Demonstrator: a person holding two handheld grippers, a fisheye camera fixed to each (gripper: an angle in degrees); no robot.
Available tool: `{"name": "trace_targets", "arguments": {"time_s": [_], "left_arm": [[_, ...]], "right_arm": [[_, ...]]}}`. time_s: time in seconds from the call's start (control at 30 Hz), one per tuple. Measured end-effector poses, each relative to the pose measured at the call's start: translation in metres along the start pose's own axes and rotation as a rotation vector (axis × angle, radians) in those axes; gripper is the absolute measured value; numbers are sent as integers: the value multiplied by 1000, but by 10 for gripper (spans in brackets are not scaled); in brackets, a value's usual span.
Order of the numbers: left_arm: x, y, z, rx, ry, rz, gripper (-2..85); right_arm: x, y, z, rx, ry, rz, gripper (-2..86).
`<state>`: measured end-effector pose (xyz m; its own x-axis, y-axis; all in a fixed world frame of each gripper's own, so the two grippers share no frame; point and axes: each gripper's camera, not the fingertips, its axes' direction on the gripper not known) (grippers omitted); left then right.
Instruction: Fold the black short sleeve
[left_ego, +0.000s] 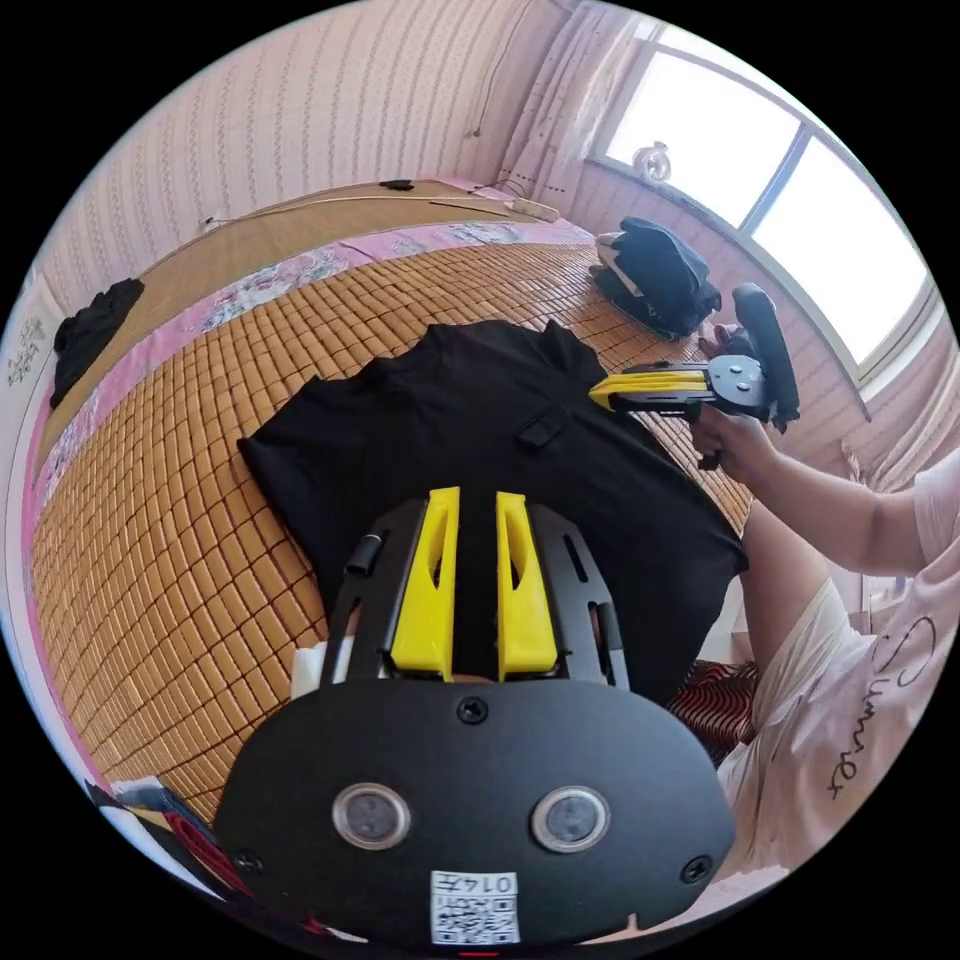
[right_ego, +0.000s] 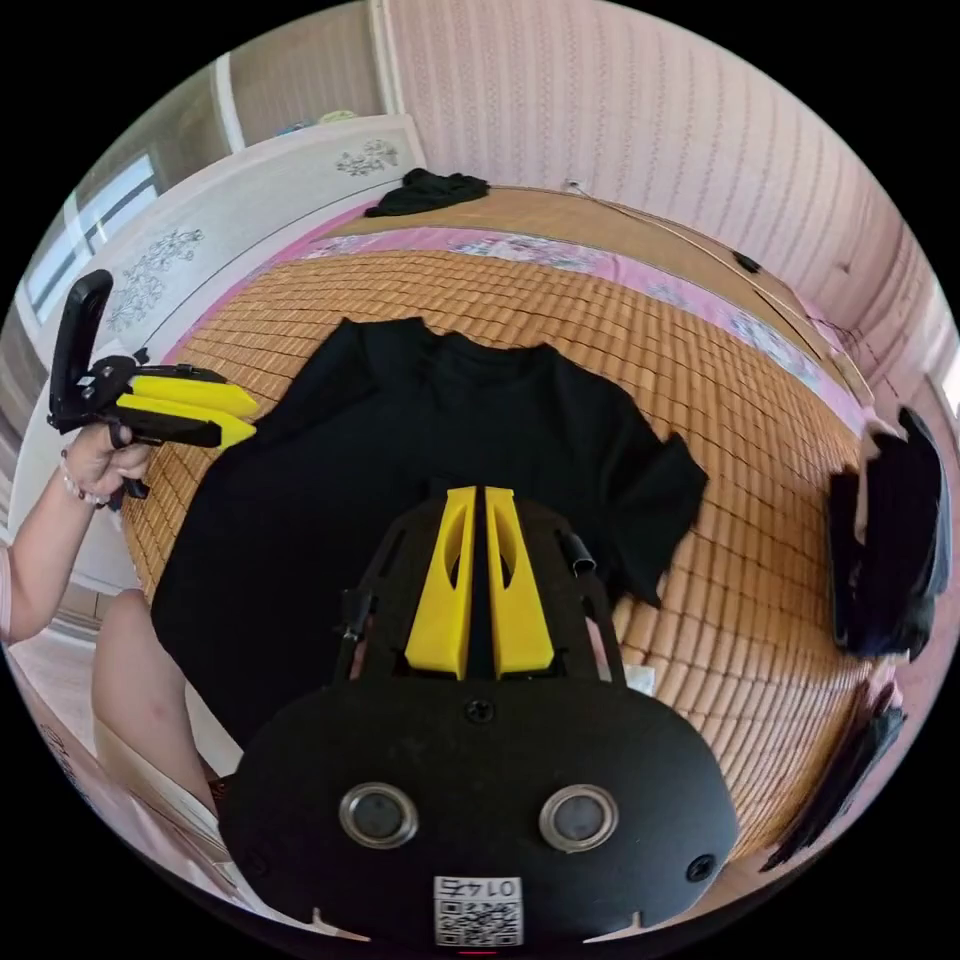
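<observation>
We see the black short-sleeved shirt (left_ego: 480, 440) lying flat and spread on the woven bamboo mat of small golden tiles (left_ego: 160, 560) that covers the bed, with both sleeves out to the sides and the hem near the person. Around it, a pile of folded dark clothes (left_ego: 660, 270) sits on the mat near the bright window (left_ego: 760, 170), and another dark crumpled garment (left_ego: 95, 330) rests far away at the wooden edge of the bed. A pink flowered sheet (left_ego: 260, 285) shows as a strip beyond the mat. The left gripper (left_ego: 478, 505), black with smooth yellow plastic jaws, hovers over the lower part of the shirt; its jaws stand a little apart and grasp nothing. The right gripper (right_ego: 477, 500) also hangs above the shirt, its jaws nearly together, empty. Each body carries a small square code label, which we do not read. The person's white shirt (left_ego: 860, 700) bears cursive writing that we cannot make out.
</observation>
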<state>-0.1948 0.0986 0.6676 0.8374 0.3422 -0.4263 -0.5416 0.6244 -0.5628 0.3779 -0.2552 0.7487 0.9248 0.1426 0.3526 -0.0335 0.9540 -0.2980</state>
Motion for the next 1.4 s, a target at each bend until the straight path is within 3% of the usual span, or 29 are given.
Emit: {"name": "trace_targets", "arguments": {"time_s": [0.17, 0.33, 0.47, 0.63, 0.8, 0.97, 1.17, 1.4], "left_arm": [[43, -93, 54, -5, 92, 103, 59], [90, -179, 105, 0, 100, 159, 61], [120, -238, 161, -102, 38, 165, 73], [121, -263, 199, -166, -35, 70, 64], [111, -263, 193, -152, -64, 67, -1], [62, -219, 97, 95, 84, -17, -2], [13, -132, 67, -7, 25, -120, 49], [-41, -72, 34, 58, 61, -289, 58]], "right_arm": [[97, 64, -24, -19, -1, 263, 40], [131, 79, -25, 22, -24, 322, 57], [154, 88, -18, 28, -126, 384, 63], [166, 100, -22, 41, -108, 366, 51], [177, 110, -31, 36, -97, 335, 15], [173, 134, -66, 218, -119, 237, 0], [166, 156, -76, 165, -207, 196, 4], [165, 138, -78, 97, -189, 133, 23]]}}
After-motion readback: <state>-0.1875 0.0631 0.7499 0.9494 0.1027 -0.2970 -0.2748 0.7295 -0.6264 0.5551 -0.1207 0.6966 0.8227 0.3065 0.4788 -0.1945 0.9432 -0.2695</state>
